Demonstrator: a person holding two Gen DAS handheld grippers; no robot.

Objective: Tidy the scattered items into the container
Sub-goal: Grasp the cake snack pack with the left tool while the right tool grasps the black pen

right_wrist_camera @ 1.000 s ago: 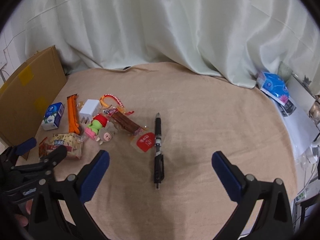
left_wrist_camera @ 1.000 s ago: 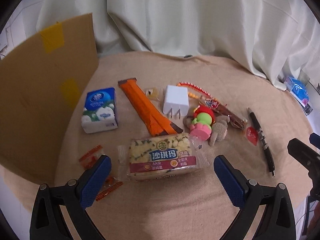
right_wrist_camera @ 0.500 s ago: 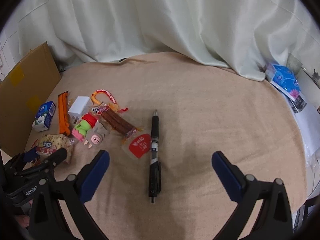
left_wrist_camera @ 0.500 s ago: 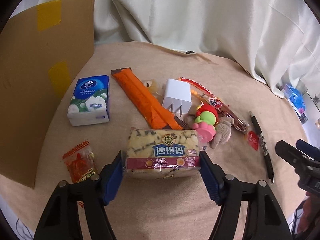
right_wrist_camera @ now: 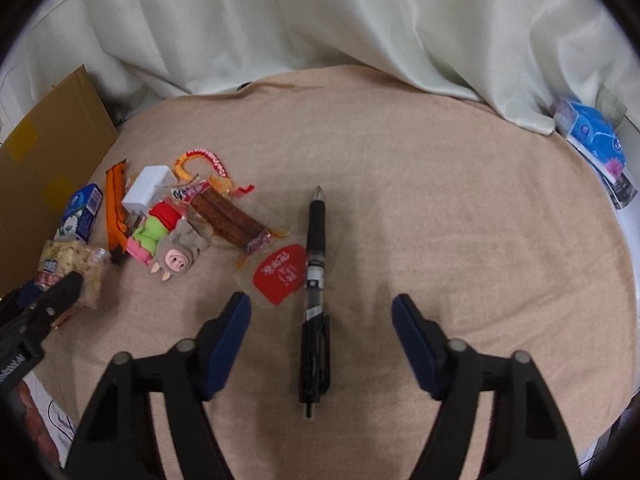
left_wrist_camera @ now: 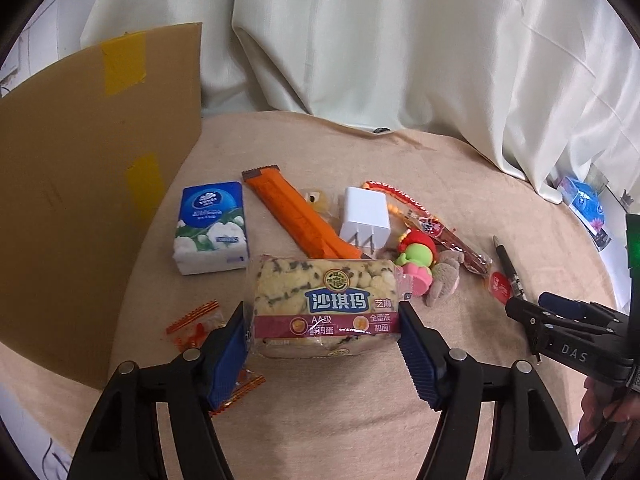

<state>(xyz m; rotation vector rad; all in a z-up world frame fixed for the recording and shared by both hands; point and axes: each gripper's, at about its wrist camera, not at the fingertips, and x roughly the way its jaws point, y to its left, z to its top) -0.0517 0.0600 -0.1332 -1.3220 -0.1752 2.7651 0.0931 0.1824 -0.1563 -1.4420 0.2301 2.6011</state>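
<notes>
Taking the white charger point(left_wrist_camera: 365, 215) in the middle of the clutter as the landmark: far to its left stands the cardboard box flap point(left_wrist_camera: 80, 184), presumably part of the container, with the tissue pack point(left_wrist_camera: 211, 232) between flap and charger. Just in front of the charger lies the wrapped sachima cake point(left_wrist_camera: 326, 306), and the left gripper point(left_wrist_camera: 325, 344) has its blue pads against both short ends of the packet, clamped on it or within a hair of it. That cake looks light and crumbly inside a slick, air-puffed film, so I judge a gentle squeeze across the ends safest; hard pressure could crush it or let it squirt out. Right of the charger, past the plush toys point(left_wrist_camera: 424, 268), lies the black pen point(right_wrist_camera: 314, 280): stiff, thin, prone to rolling. The right gripper point(right_wrist_camera: 320, 344) hangs over its lower barrel with jaws spread wide on either side, holding nothing; mid-barrel seems the best hold.
</notes>
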